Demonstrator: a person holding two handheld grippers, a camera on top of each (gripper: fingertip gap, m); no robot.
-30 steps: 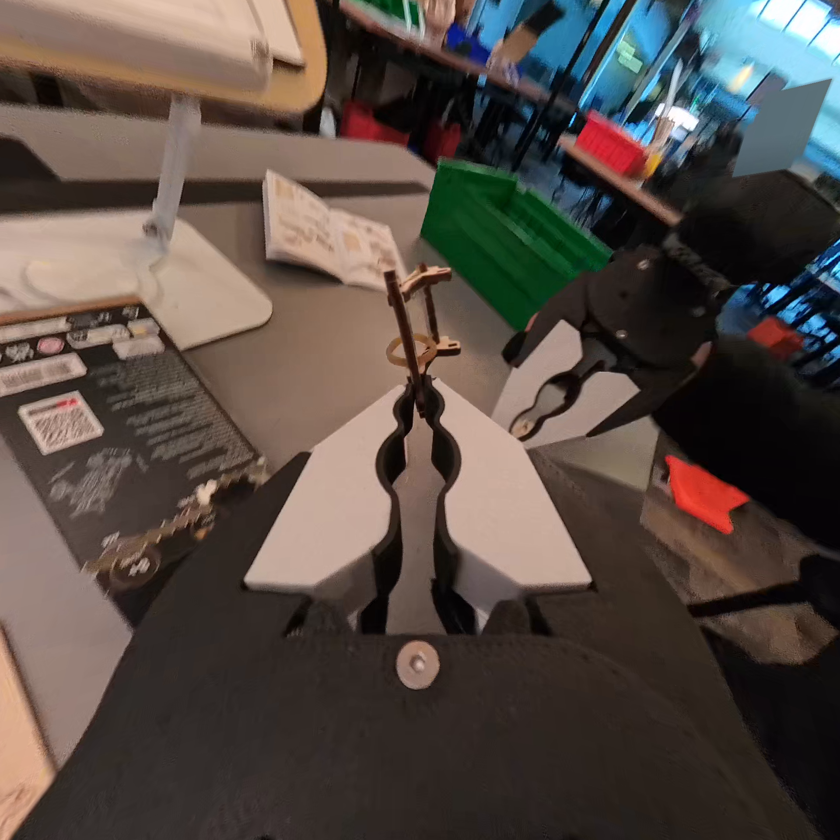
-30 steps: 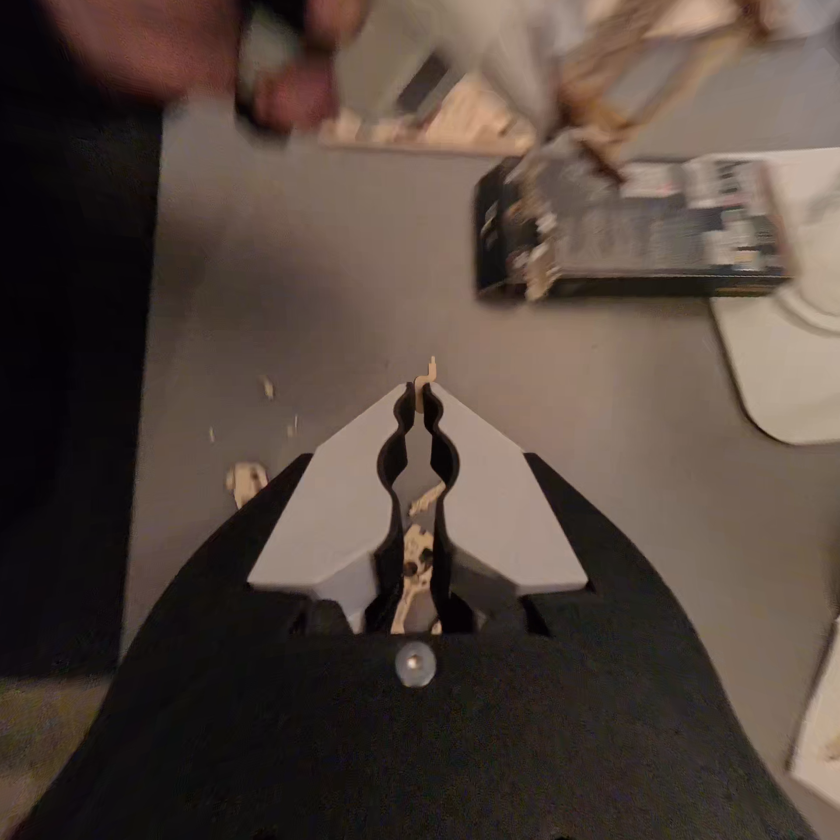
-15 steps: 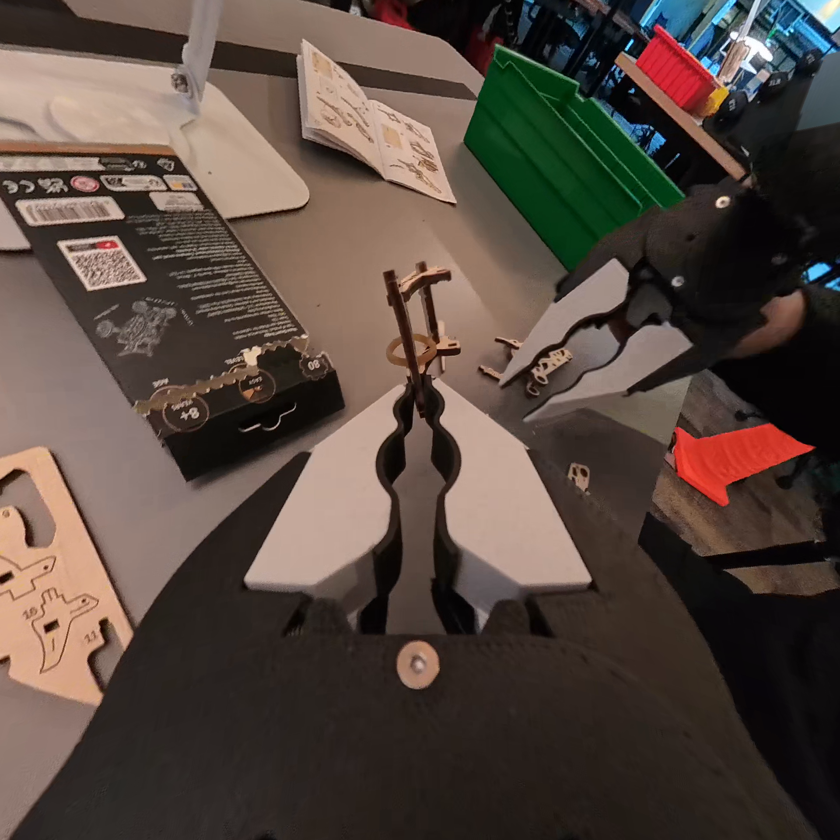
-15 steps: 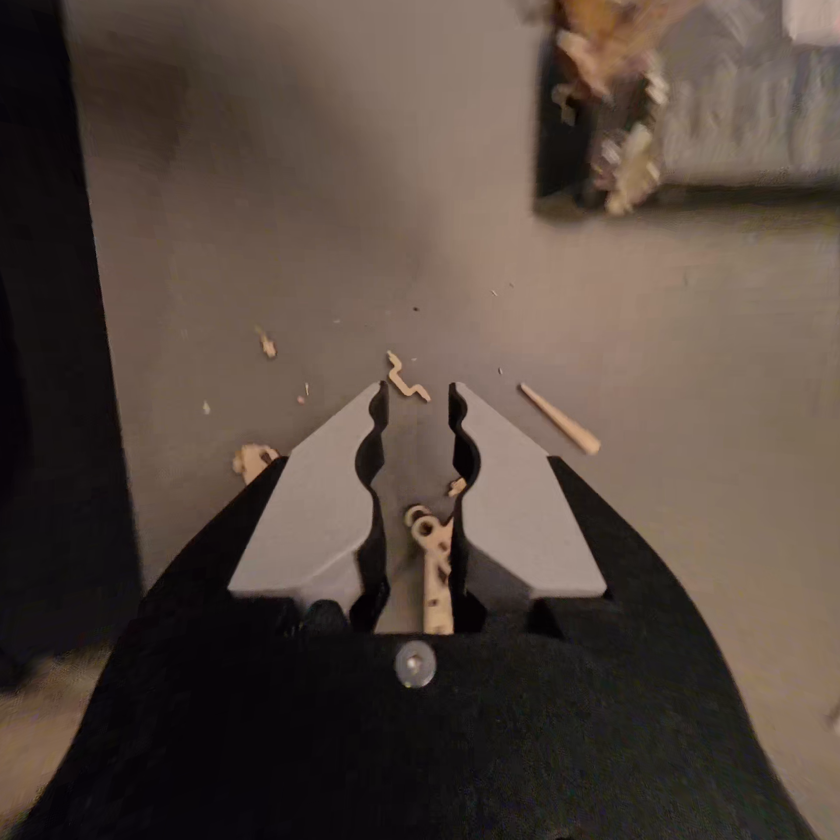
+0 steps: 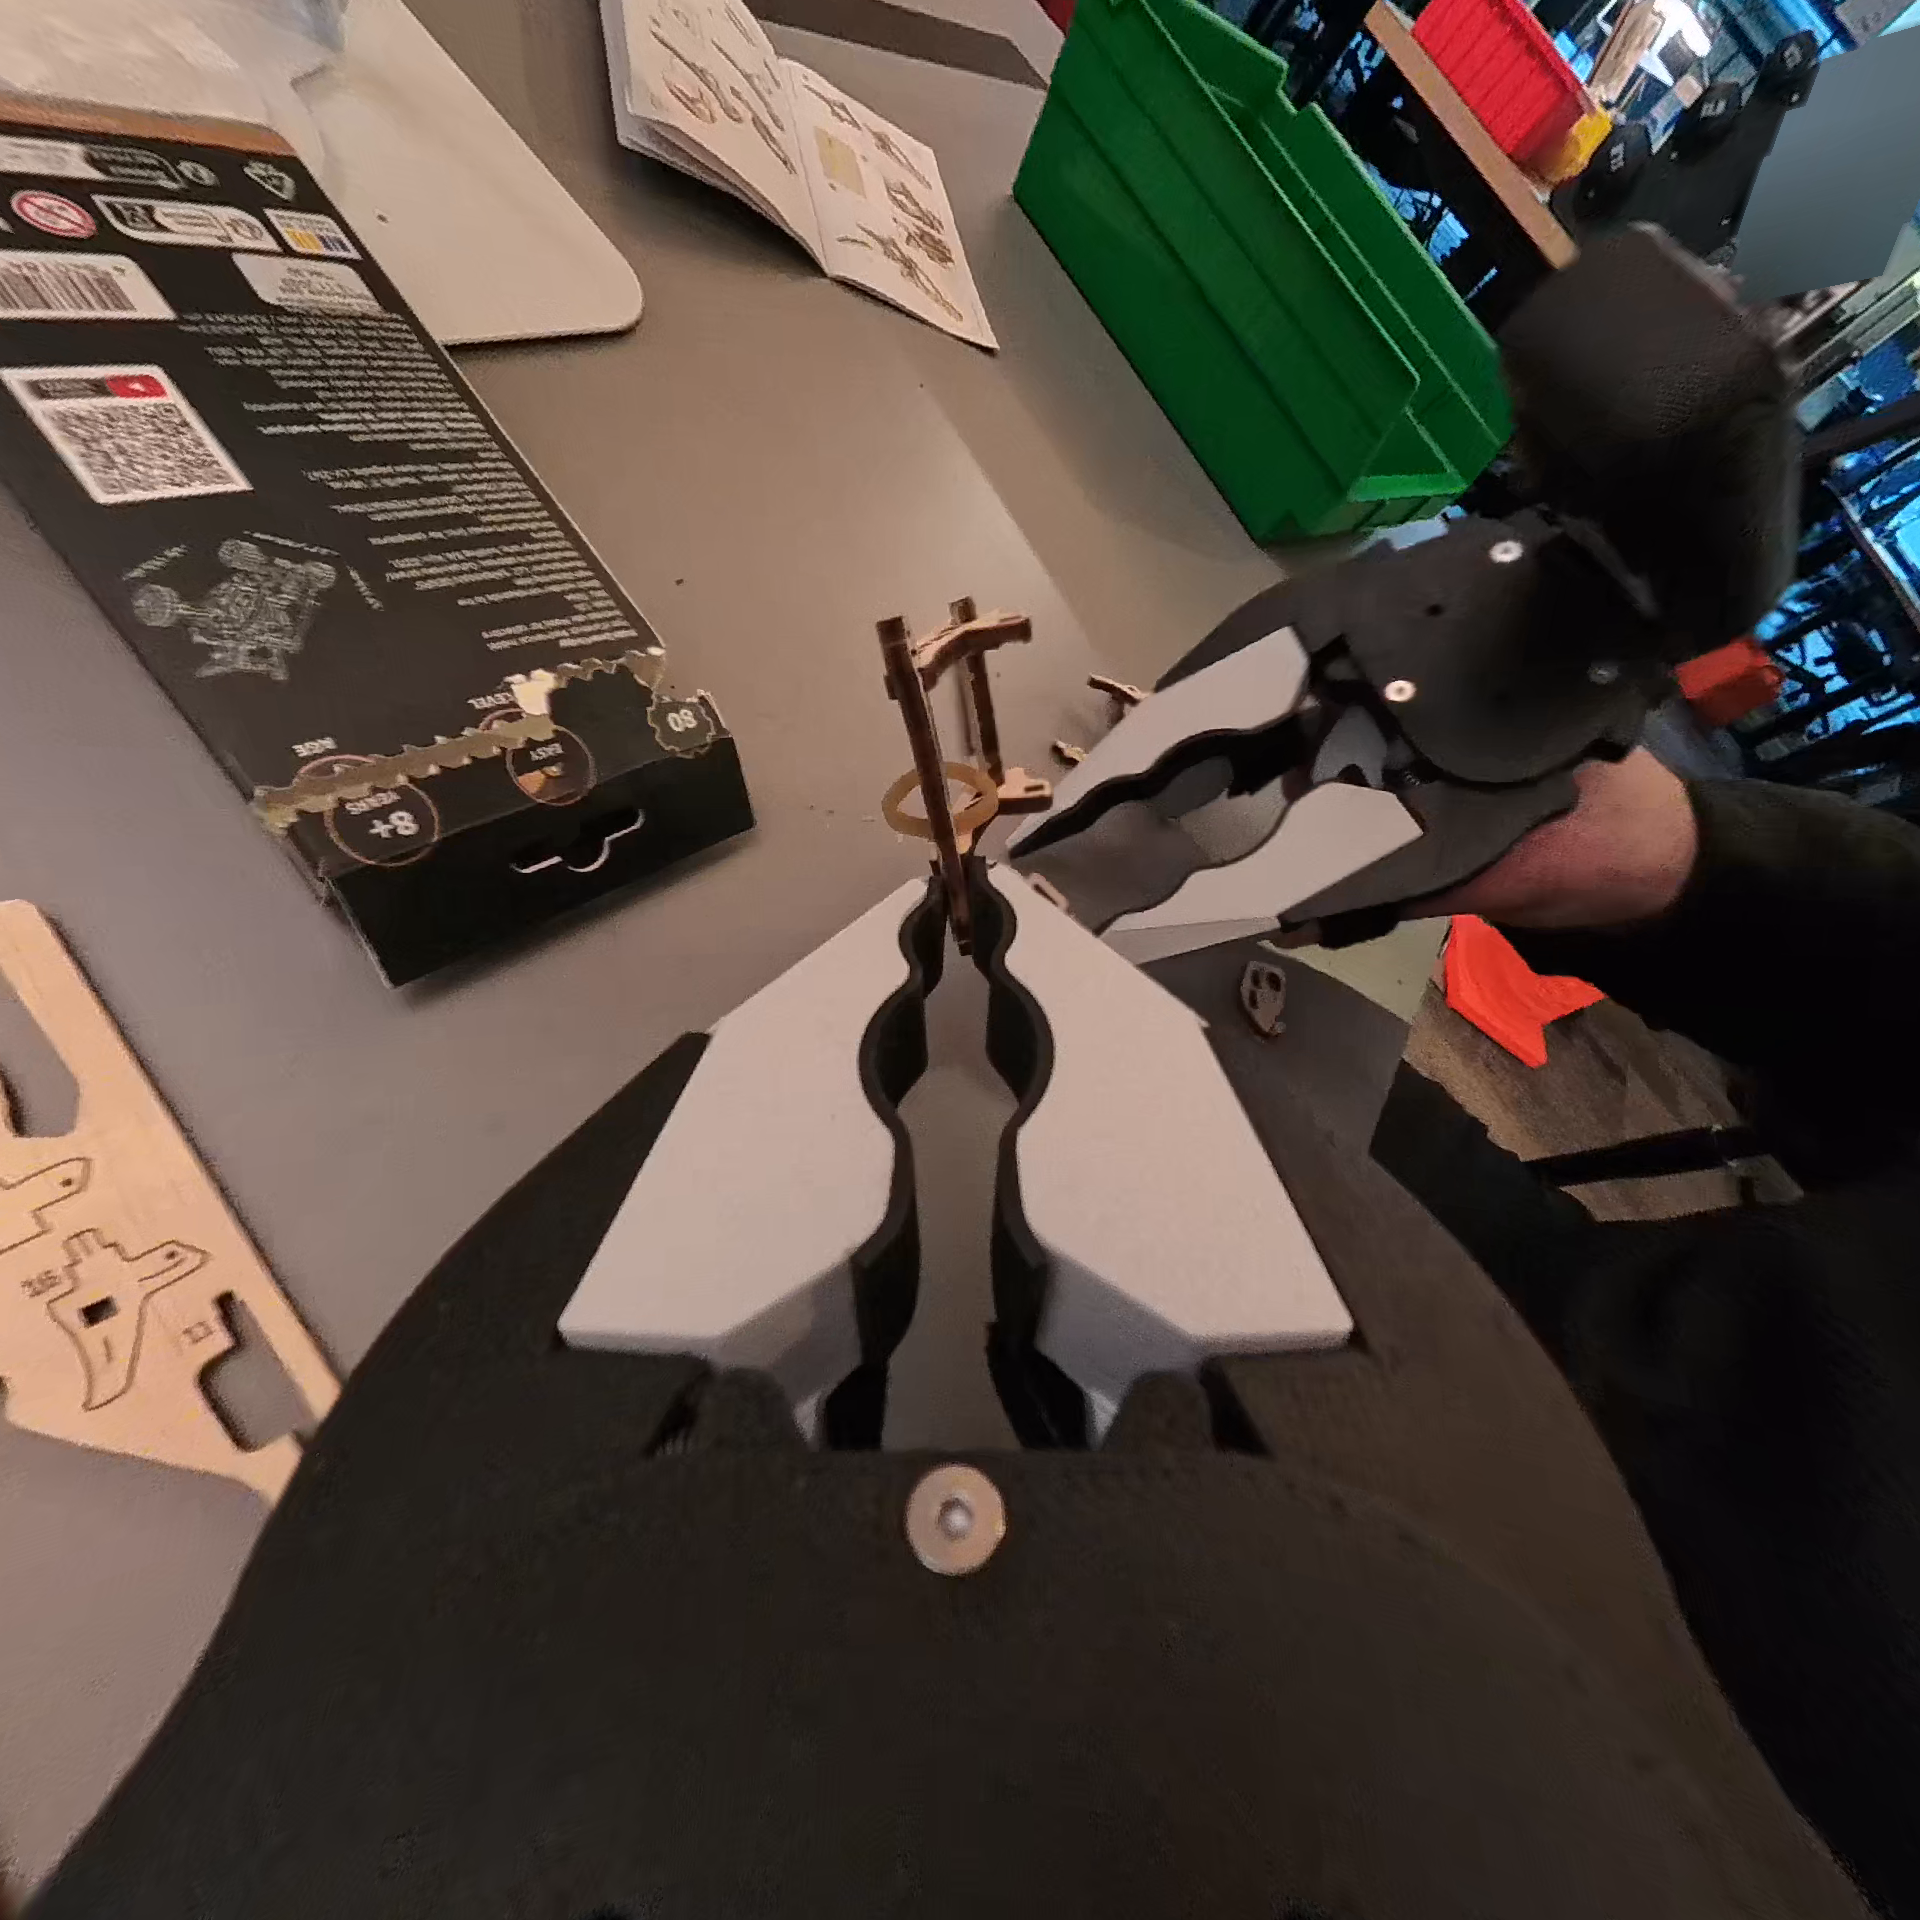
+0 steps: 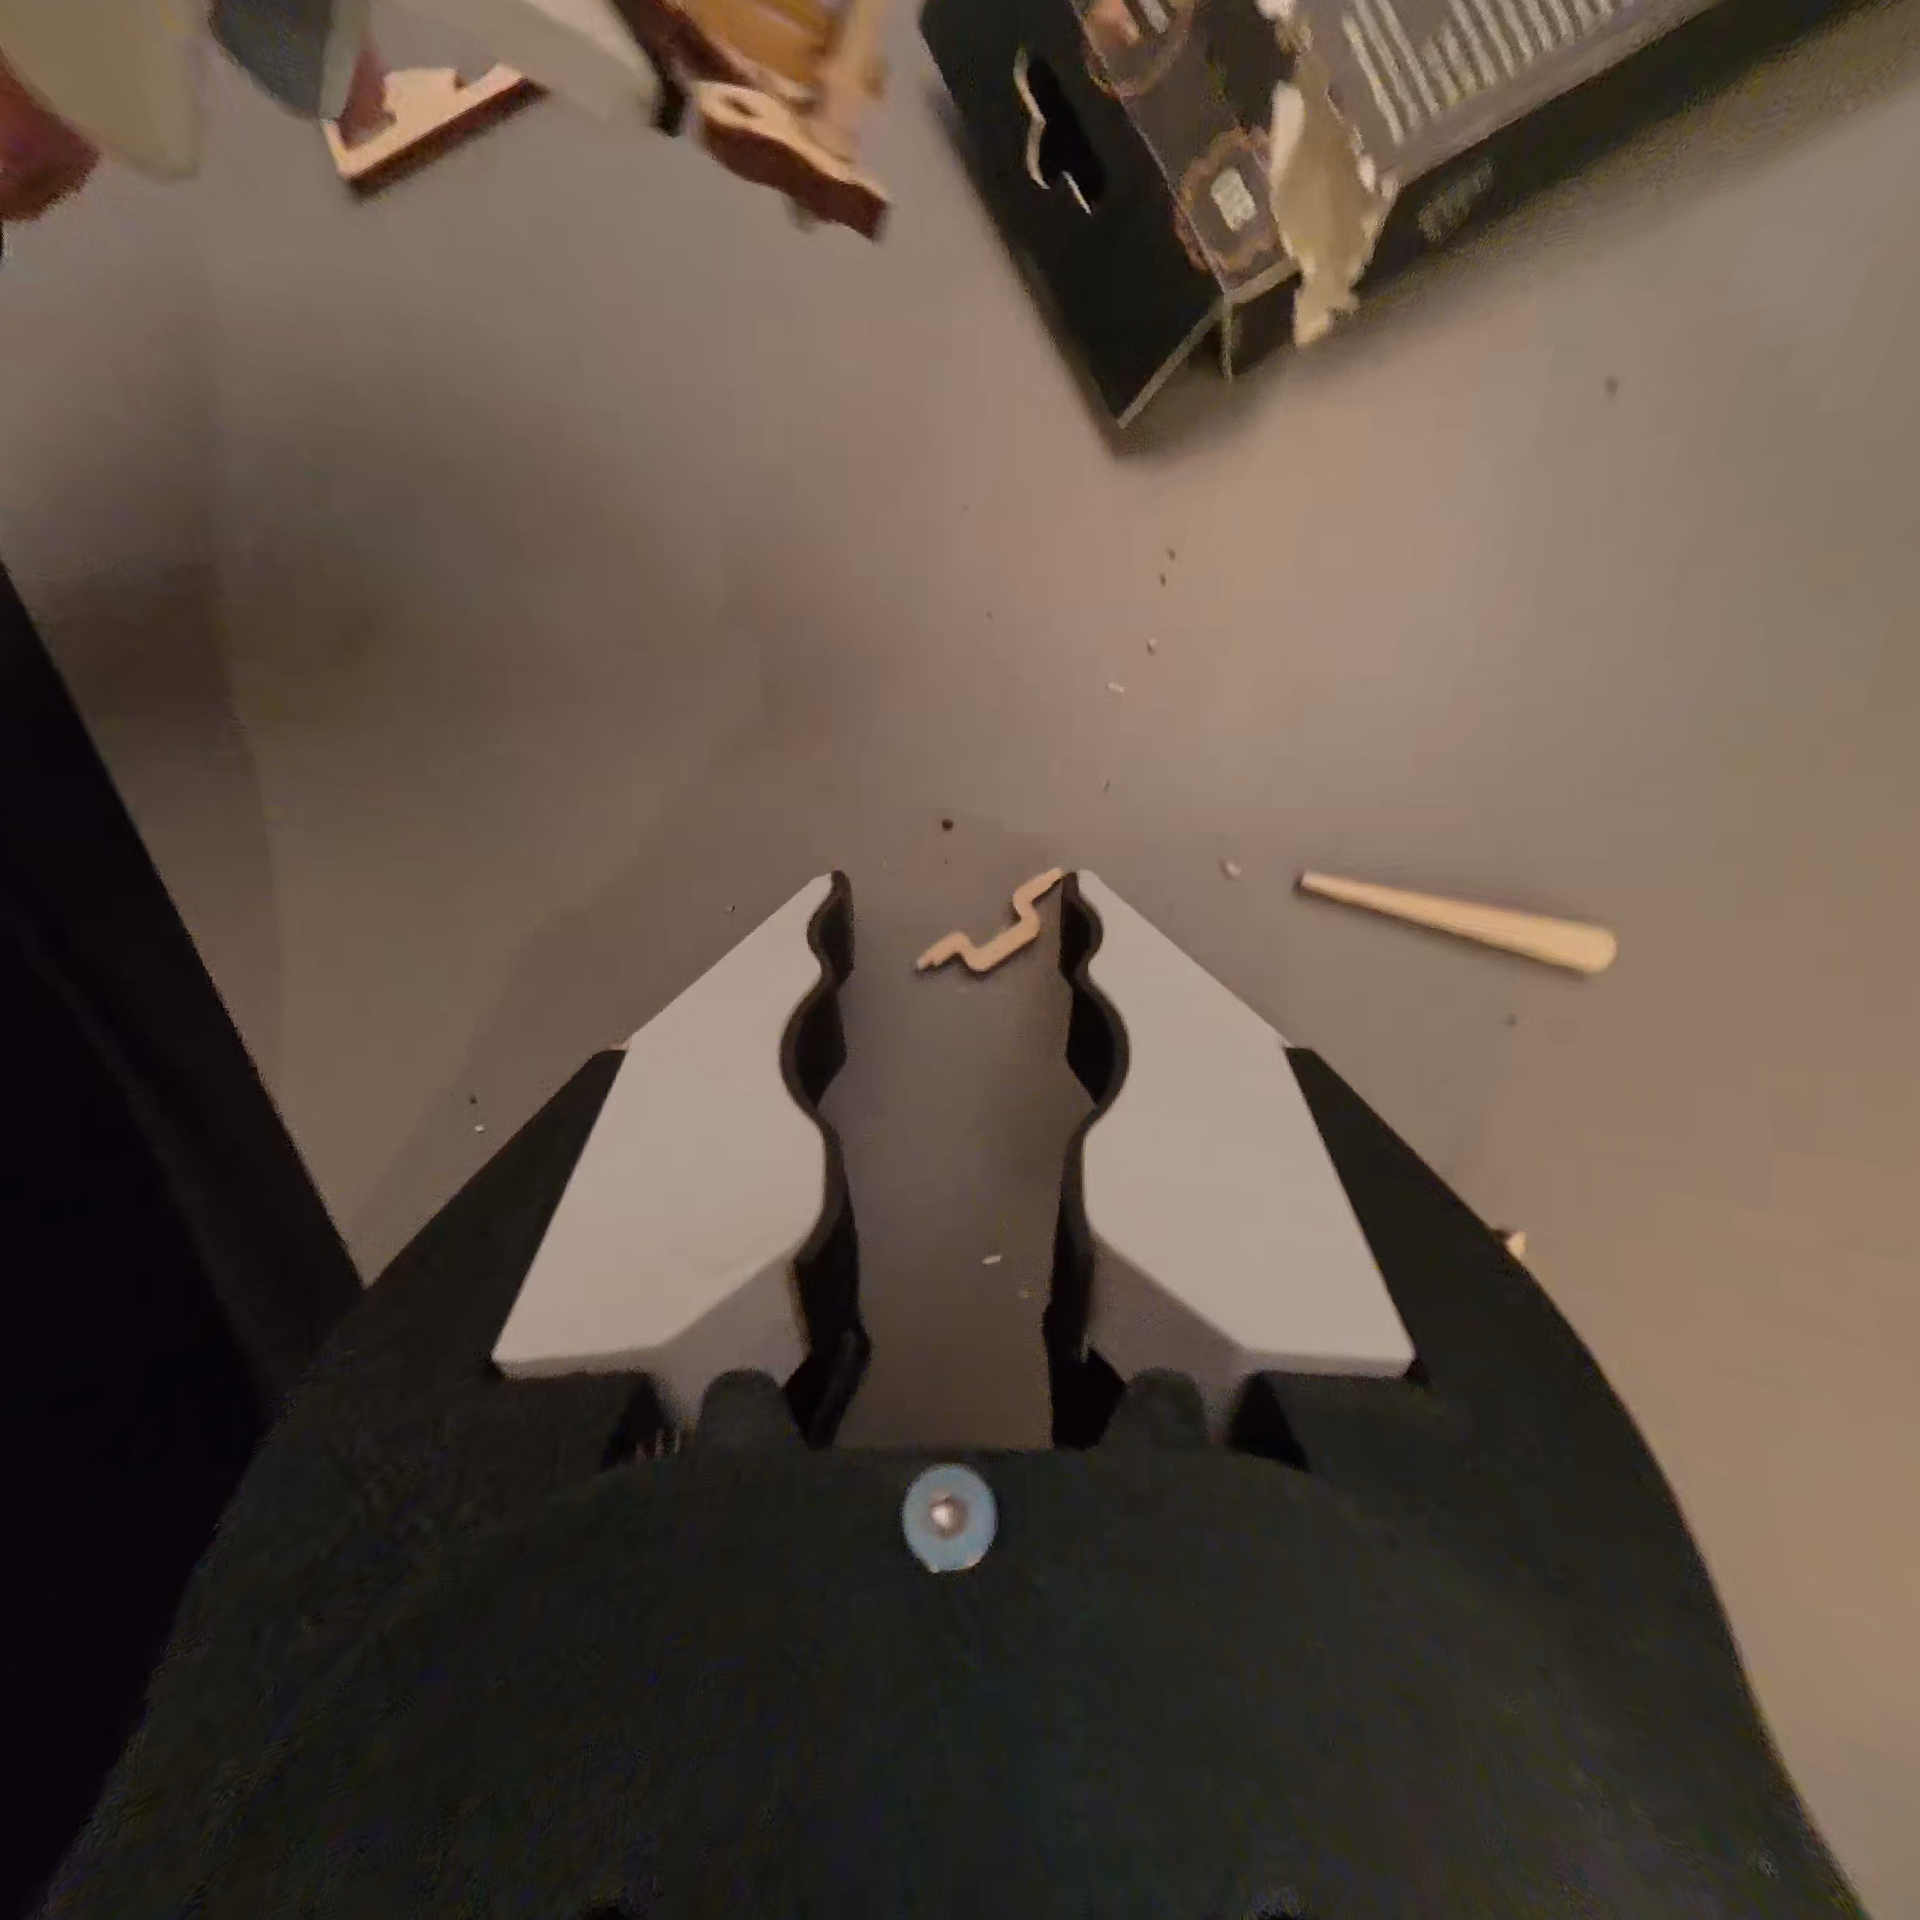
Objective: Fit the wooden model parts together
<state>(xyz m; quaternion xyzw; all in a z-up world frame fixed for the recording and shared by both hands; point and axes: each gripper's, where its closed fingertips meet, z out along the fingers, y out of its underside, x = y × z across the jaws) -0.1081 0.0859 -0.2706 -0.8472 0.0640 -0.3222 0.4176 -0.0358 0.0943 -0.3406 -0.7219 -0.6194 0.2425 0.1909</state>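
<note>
My left gripper [image 5: 956,894] is shut on a small wooden model assembly [image 5: 940,727]: dark upright strips with a tan ring and light cross pieces, held above the grey table. My right gripper [image 6: 956,883] is open and empty, tips low over the table, with a small zigzag wooden part [image 6: 992,927] lying between its fingertips. In the left wrist view the right gripper [image 5: 1049,873] sits just right of the assembly, jaws apart. The assembly shows blurred at the top of the right wrist view [image 6: 790,135]. A tapered wooden stick [image 6: 1455,920] lies to the right.
A black kit box [image 5: 343,540] lies left of the assembly and also shows in the right wrist view [image 6: 1299,177]. A wooden parts sheet [image 5: 114,1278] is at the near left. An open booklet [image 5: 821,177], a green bin [image 5: 1247,312] and a white lamp base [image 5: 468,208] stand farther back. Small wooden bits [image 5: 1262,997] lie near the table edge. One gripper's finger ends stand about 11 centimeters off the other's. The tapered wooden stick [image 6: 1455,920] sits 7 centimeters or so from the ends of my right fingers.
My right gripper opened and let go of the small zigzag part, which now lies on the table, then moved down closer to it. The left gripper kept its hold and tilted toward the table.
</note>
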